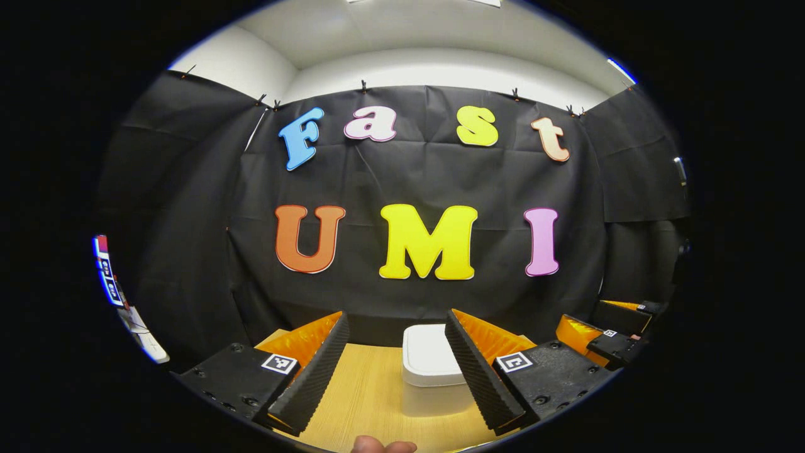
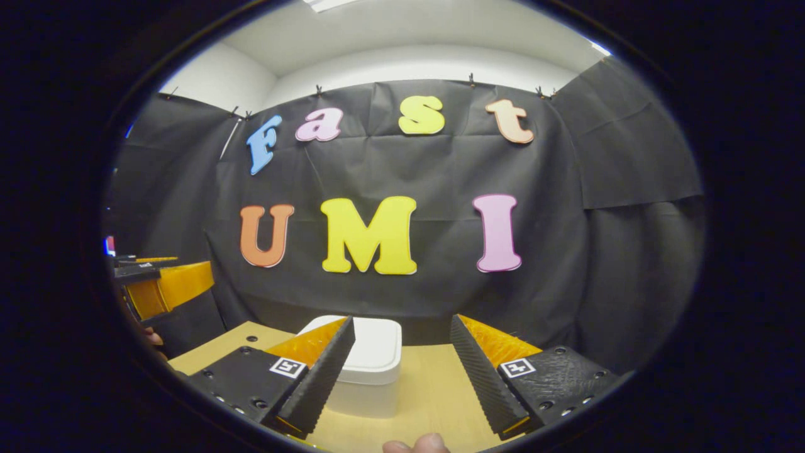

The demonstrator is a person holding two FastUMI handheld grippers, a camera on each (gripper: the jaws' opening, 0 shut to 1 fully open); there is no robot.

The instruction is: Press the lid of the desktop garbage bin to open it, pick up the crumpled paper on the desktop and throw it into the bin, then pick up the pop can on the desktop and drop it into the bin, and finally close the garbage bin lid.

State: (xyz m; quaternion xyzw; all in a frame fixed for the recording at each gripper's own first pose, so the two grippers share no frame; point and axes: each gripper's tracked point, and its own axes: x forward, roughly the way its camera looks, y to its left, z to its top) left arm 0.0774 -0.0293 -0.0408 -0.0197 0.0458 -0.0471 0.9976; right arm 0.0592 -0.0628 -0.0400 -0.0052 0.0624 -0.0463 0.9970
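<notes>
A white desktop garbage bin (image 1: 431, 371) with its lid down stands on the wooden desktop (image 1: 371, 396), ahead of my left gripper (image 1: 393, 371). That gripper is open with nothing between its fingers, and the bin sits toward its right finger (image 1: 481, 371). In the right gripper view the same bin (image 2: 371, 365) stands ahead and left, partly behind the left finger (image 2: 317, 374) of my right gripper (image 2: 399, 371), which is open and holds nothing. The right gripper (image 1: 613, 336) appears at the far right of the left gripper view. The left gripper (image 2: 157, 286) appears at the left edge of the right gripper view.
The black cloth wall hangs close behind the bin. A fingertip (image 1: 383, 445) shows at the bottom edge of the left gripper view, and another fingertip (image 2: 415, 444) at the bottom of the right gripper view. Bare wooden desktop (image 2: 434, 390) lies to the bin's right.
</notes>
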